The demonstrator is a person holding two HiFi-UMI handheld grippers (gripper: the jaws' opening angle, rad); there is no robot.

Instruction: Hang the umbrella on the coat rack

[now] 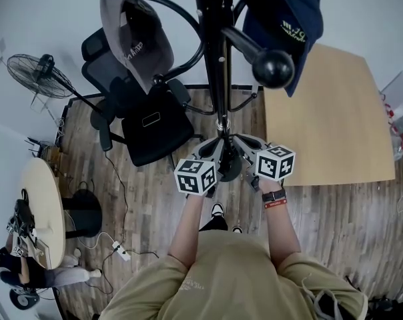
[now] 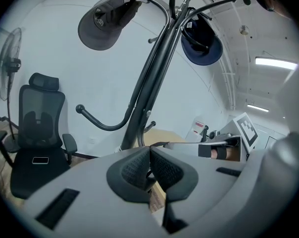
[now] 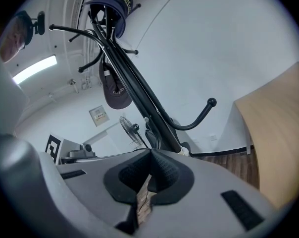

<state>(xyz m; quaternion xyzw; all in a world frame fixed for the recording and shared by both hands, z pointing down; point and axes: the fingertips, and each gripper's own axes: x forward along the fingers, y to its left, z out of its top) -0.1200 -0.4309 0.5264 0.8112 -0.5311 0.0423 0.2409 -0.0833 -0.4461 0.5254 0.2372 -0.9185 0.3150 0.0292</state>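
The black coat rack (image 1: 218,59) stands straight ahead of me, with a ball-tipped hook (image 1: 273,68) pointing my way. A grey cap (image 1: 131,35) hangs on its left arm and a navy cap (image 1: 281,12) on its right. No umbrella shows in any view. My left gripper (image 1: 213,149) and right gripper (image 1: 249,145) are side by side close to the pole's lower part. The left gripper (image 2: 150,152) is shut with nothing between its pads. My right gripper (image 3: 150,155) is also shut and holds nothing. The rack (image 2: 149,83) rises above both jaws.
A black office chair (image 1: 145,115) stands left of the rack and a wooden table (image 1: 328,119) to its right. A floor fan (image 1: 38,75), a round table (image 1: 41,205) and a seated person (image 1: 15,265) are at the far left. Cables and a power strip (image 1: 119,250) lie on the wood floor.
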